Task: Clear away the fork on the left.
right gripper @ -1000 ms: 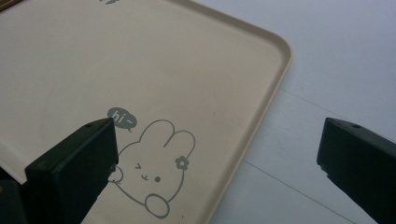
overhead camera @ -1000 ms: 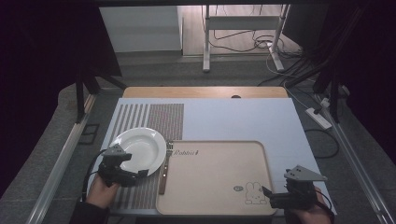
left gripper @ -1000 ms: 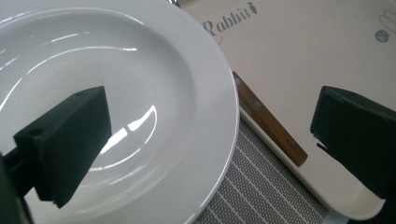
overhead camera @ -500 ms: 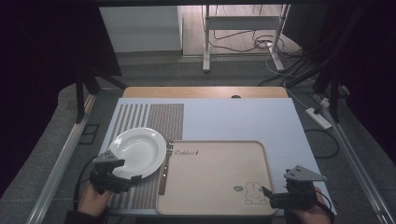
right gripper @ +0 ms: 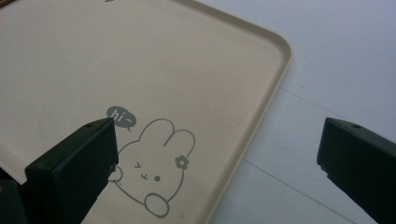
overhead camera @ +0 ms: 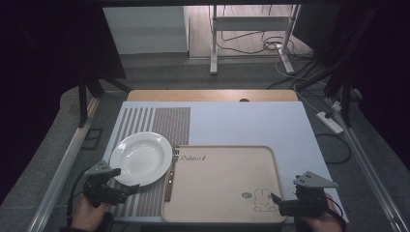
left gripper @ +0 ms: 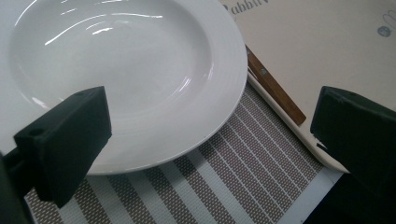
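Note:
A white plate (overhead camera: 140, 158) rests on a striped placemat (overhead camera: 159, 125) at the left of the table. Just off the plate's near rim is my left gripper (overhead camera: 129, 189), open with nothing between its fingers; in its own view the plate (left gripper: 126, 70) lies ahead between the open jaws (left gripper: 210, 135). A wooden-handled fork (overhead camera: 170, 176) lies between the plate and a beige tray (overhead camera: 222, 183). My right gripper (overhead camera: 276, 203) stands open at the tray's near right corner, over the rabbit drawing (right gripper: 154, 163), holding nothing (right gripper: 217, 163).
The tray rim (right gripper: 275, 84) borders pale blue table surface (right gripper: 336, 60) on the right. The fork handle (left gripper: 275, 91) lies along the tray's left edge (left gripper: 299, 130). A wooden strip (overhead camera: 212, 95) runs along the table's far edge. Cables and a power strip (overhead camera: 330, 122) lie on the floor.
My left gripper has drawn back toward the person and a little to the left, away from the plate's rim. The right gripper and the plate have stayed put.

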